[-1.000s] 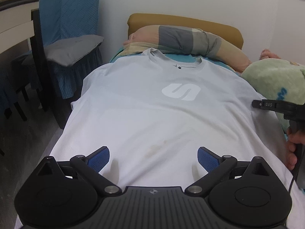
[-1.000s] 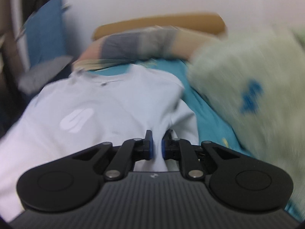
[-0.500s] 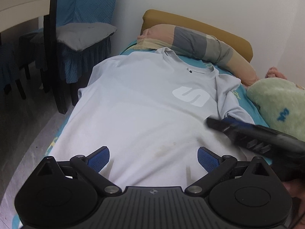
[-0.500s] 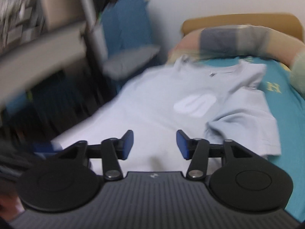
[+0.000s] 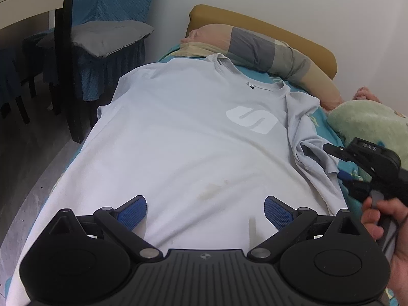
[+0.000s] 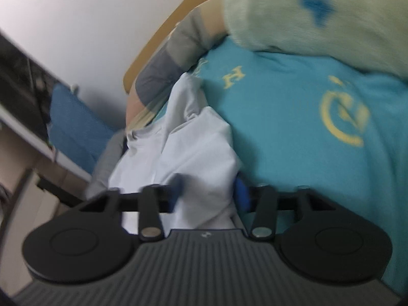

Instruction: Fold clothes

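Note:
A pale grey T-shirt (image 5: pixel 193 137) with a white logo lies face up on the bed, collar toward the pillow. Its right sleeve (image 5: pixel 313 150) is bunched and folded inward. My left gripper (image 5: pixel 205 211) is open and empty above the shirt's lower half. My right gripper (image 6: pixel 209 193) is open, tilted, with the bunched sleeve (image 6: pixel 199 153) between its blue pads; the view is blurred. It also shows in the left wrist view (image 5: pixel 331 150) at the sleeve's edge, held by a hand.
A striped pillow (image 5: pixel 257 48) and mustard headboard (image 5: pixel 301 38) lie at the bed's far end. A green plush blanket (image 5: pixel 367 119) sits right. The teal sheet (image 6: pixel 306 132) shows beside the shirt. A chair with grey cushion (image 5: pixel 102 38) stands left of the bed.
My right gripper swung from over the shirt's middle back right to the bunched sleeve, still open. The left gripper shifted a little and stayed open.

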